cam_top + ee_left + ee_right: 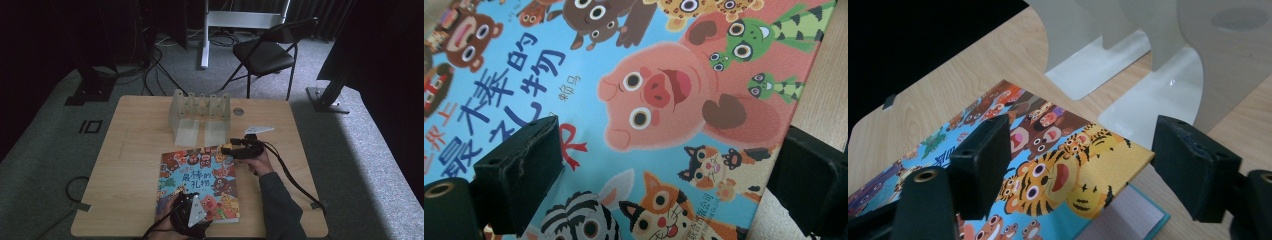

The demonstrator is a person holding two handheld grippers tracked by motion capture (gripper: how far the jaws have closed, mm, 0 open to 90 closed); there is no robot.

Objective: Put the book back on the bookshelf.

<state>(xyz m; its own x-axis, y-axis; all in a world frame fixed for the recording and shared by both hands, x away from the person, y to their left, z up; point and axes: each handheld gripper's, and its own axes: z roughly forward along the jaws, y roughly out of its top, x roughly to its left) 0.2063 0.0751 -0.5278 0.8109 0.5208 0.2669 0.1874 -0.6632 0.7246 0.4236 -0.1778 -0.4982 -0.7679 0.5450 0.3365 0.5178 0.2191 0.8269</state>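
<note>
A picture book [200, 182] lay flat on the wooden table [135, 165], toward the near edge and a little right of the middle. Behind it, near the far edge, stood a bookend rack [199, 116], its base plates reaching forward almost to the book's far edge. The left gripper [192, 212] sat over the book's near edge, the right gripper [239, 148] at its far right corner. A folding chair [267, 52] stood on the floor beyond the table.
</note>
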